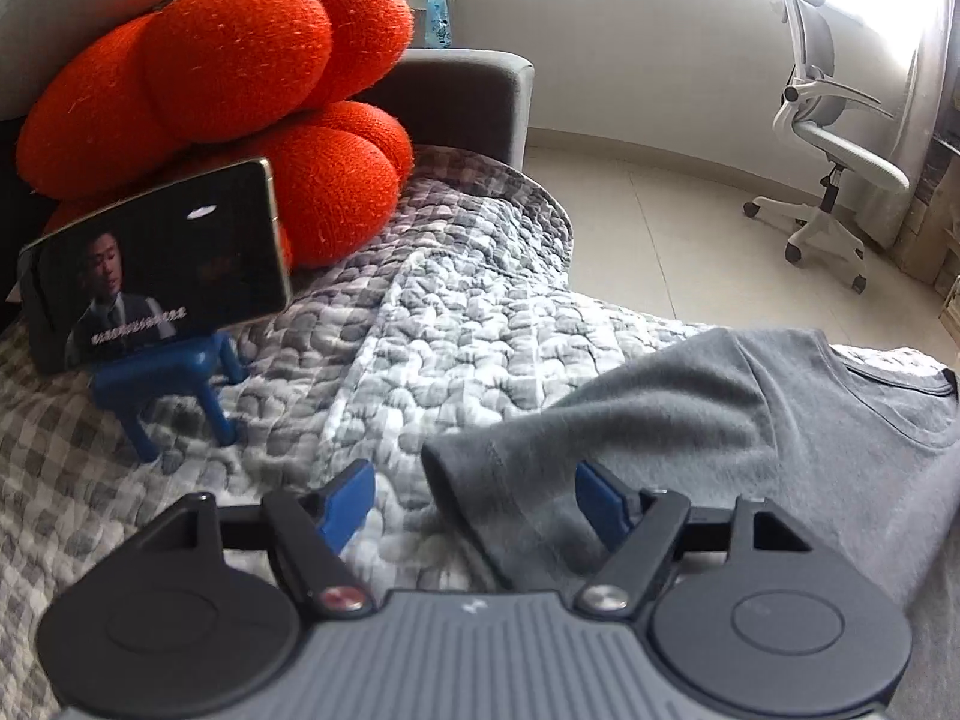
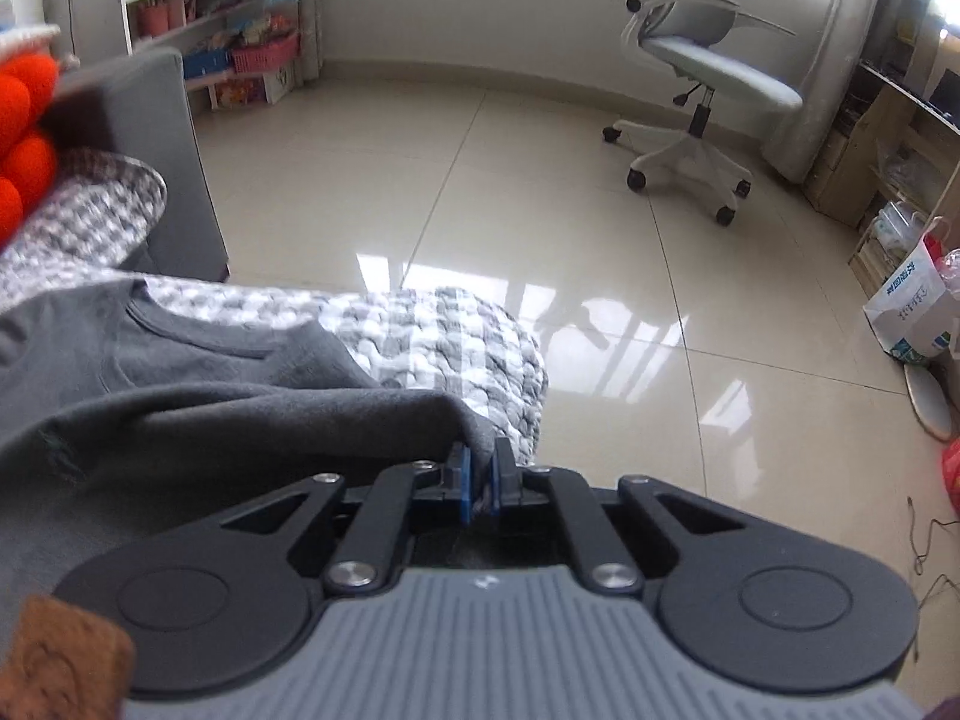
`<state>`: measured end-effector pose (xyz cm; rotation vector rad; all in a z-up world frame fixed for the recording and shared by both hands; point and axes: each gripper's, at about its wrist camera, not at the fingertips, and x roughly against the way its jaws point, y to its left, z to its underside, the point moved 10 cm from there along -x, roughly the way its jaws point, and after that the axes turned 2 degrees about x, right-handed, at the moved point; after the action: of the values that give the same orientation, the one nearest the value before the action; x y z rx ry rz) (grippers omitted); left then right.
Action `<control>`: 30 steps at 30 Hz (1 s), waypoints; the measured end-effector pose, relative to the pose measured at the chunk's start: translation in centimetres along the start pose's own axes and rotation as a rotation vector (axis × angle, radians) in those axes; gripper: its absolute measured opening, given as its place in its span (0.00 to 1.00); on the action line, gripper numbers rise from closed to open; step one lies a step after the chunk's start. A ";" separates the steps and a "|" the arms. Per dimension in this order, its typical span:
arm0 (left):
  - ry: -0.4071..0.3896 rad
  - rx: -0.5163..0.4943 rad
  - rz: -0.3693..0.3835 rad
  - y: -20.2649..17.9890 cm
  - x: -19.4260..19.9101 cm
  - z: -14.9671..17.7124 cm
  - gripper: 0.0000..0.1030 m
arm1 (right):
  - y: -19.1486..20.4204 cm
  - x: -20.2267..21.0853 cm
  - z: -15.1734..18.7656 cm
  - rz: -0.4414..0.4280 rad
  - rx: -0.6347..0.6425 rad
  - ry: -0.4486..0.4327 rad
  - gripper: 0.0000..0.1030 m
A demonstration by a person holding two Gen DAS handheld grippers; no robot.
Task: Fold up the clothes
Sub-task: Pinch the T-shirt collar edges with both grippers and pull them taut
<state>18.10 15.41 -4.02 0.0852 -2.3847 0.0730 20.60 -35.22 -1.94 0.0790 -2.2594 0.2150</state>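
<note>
With its jaws pinched tight on a sleeve edge, the right gripper (image 2: 480,483) holds the grey T-shirt (image 1: 750,420) spread on the quilted bed cover (image 1: 420,324), while the left gripper (image 1: 474,495) straddles the other sleeve, jaws wide, apparently ready to grasp it for folding.

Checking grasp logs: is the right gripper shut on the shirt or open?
Shut on it. The right gripper has its blue pads nearly together, with an edge of the grey T-shirt pinched between them.
</note>
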 end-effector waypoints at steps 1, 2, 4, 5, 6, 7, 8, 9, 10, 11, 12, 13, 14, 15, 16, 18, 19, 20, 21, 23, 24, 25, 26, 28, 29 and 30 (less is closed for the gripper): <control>0.005 -0.014 -0.010 -0.4 -0.8 -0.3 0.74 | 0.2 -0.6 0.3 -0.006 0.002 0.008 0.07; 0.029 -0.032 -0.015 -0.8 -1.8 -0.3 0.74 | 0.5 -1.1 0.6 -0.026 -0.017 0.007 0.07; 0.037 -0.044 -0.035 -1.3 -2.9 -0.2 0.71 | 1.0 -1.9 1.2 -0.067 -0.061 0.004 0.07; 0.020 -0.060 -0.019 -1.8 -2.6 -0.3 0.61 | 1.2 -2.2 1.5 -0.075 -0.064 0.002 0.07; 0.003 -0.076 -0.004 -2.4 -2.3 -0.5 0.25 | 1.4 -2.5 1.8 -0.069 -0.051 -0.001 0.07; -0.008 -0.094 -0.003 -2.9 -1.9 -0.5 0.07 | 1.6 -2.6 1.9 -0.057 -0.036 -0.007 0.07; -0.023 -0.123 -0.024 -3.3 -1.5 -0.5 0.06 | 1.8 -2.6 1.9 -0.048 -0.027 -0.016 0.07; -0.035 -0.151 -0.038 -3.6 -1.4 -0.5 0.06 | 1.8 -2.5 1.8 -0.045 -0.026 -0.026 0.07; -0.044 -0.165 -0.050 -3.6 -1.4 -0.5 0.06 | 1.7 -2.3 1.6 -0.043 -0.029 -0.037 0.07; -0.054 -0.157 -0.060 -3.2 -1.3 -0.7 0.05 | 1.7 -2.1 1.4 -0.038 -0.028 -0.049 0.07; -0.065 -0.147 -0.069 -2.9 -1.2 -1.0 0.05 | 1.7 -1.9 1.2 -0.030 -0.022 -0.061 0.07; -0.079 -0.120 -0.077 -2.2 -0.8 -1.6 0.05 | 1.7 -1.8 1.0 -0.024 -0.016 -0.071 0.07; -0.094 -0.093 -0.084 -1.5 -0.4 -2.2 0.05 | 1.8 -1.8 0.8 -0.019 -0.011 -0.075 0.07; -0.109 -0.071 -0.091 -0.9 0.1 -2.9 0.05 | 1.9 -1.9 0.7 -0.015 -0.006 -0.079 0.07; -0.128 -0.063 -0.105 -0.4 0.7 -3.6 0.05 | 1.9 -1.9 0.6 -0.011 -0.002 -0.083 0.06; -0.168 -0.063 -0.141 0.4 1.8 -5.2 0.05 | 2.1 -2.1 0.4 -0.002 0.008 -0.092 0.05; -0.187 -0.061 -0.158 0.8 2.3 -6.0 0.05 | 2.2 -2.1 0.2 0.003 0.013 -0.096 0.05; -0.196 -0.056 -0.172 1.3 2.6 -6.7 0.05 | 2.3 -2.2 0.1 0.007 0.017 -0.100 0.05; -0.204 -0.059 -0.194 1.6 2.7 -7.0 0.05 | 2.4 -2.2 0.0 0.012 0.022 -0.104 0.05; -0.204 -0.089 -0.259 2.2 2.2 -7.1 0.05 | 2.5 -2.4 -0.3 0.020 0.032 -0.113 0.05; -0.187 -0.113 -0.288 2.5 1.5 -6.4 0.05 | 2.6 -2.4 -0.4 0.025 0.036 -0.117 0.05; -0.159 -0.126 -0.296 2.7 0.6 -5.6 0.05 | 2.7 -2.5 -0.5 0.029 0.041 -0.121 0.05; -0.109 -0.138 -0.283 2.7 -0.7 -4.2 0.05 | 2.8 -2.5 -0.6 0.034 0.046 -0.125 0.05; -0.020 -0.158 -0.210 2.5 -2.5 -1.3 0.06 | 2.9 -2.9 -0.6 0.041 0.054 -0.122 0.05; -0.035 -0.165 -0.205 2.6 -2.5 -0.5 0.07 | 2.9 -3.7 0.0 0.041 0.055 -0.095 0.05; -0.051 -0.183 -0.197 2.6 -2.2 -0.3 0.07 | 2.9 -4.3 0.5 0.041 0.057 -0.077 0.06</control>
<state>19.67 18.08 -5.34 0.2363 -2.4094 -0.2428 22.58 -32.52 -5.89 0.0717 -2.3335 0.3028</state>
